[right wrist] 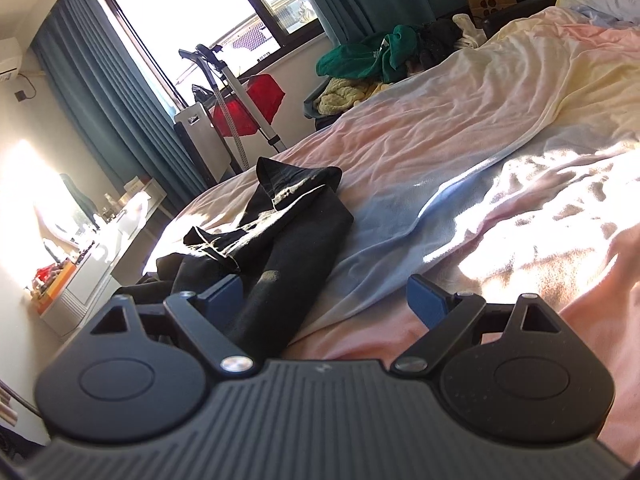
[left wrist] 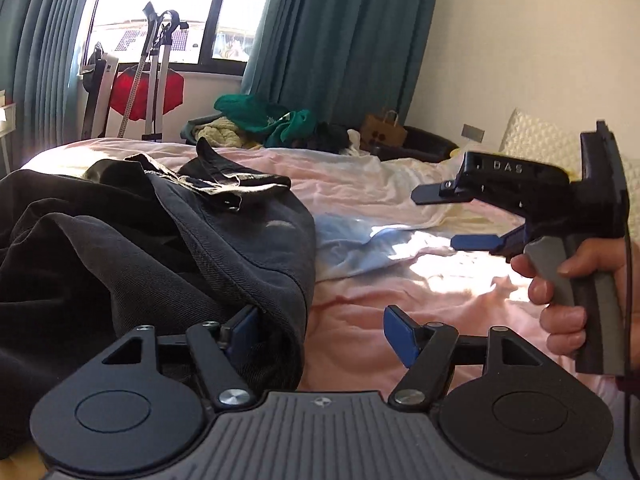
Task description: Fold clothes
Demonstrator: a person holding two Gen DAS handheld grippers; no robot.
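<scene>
Dark trousers [left wrist: 168, 240] are lying crumpled on a pink sheet [left wrist: 400, 300], bunched toward the bed's left side, with one leg stretching out flat and a hem curling up at the far end [right wrist: 296, 184].

The left gripper [left wrist: 320, 328] is hovering low over the bed with its jaws spread wide; its left finger [left wrist: 244, 324] is sitting against the trouser fabric, possibly tucked under a fold, though the cloth hides the tip, while its other finger is hanging above bare sheet.

The right gripper [left wrist: 456, 220] is being held off to the right, above the sheet and well apart from the trousers, tilted sideways so one finger is lying over the other, jaws apart and gripping nothing. A hand [left wrist: 568, 304] is wrapping around its grey handle, fingers curling across the front.

From the right wrist view, that gripper [right wrist: 324, 300] is looking along the trouser leg.

Beyond the bed, a basket [right wrist: 316, 108] is overflowing with yellow and green clothes [right wrist: 360, 60], and a paper bag [left wrist: 382, 132] is standing beside a dark tub [left wrist: 432, 146]. Teal curtains [left wrist: 336, 32] are framing the sunlit window [left wrist: 160, 4].
</scene>
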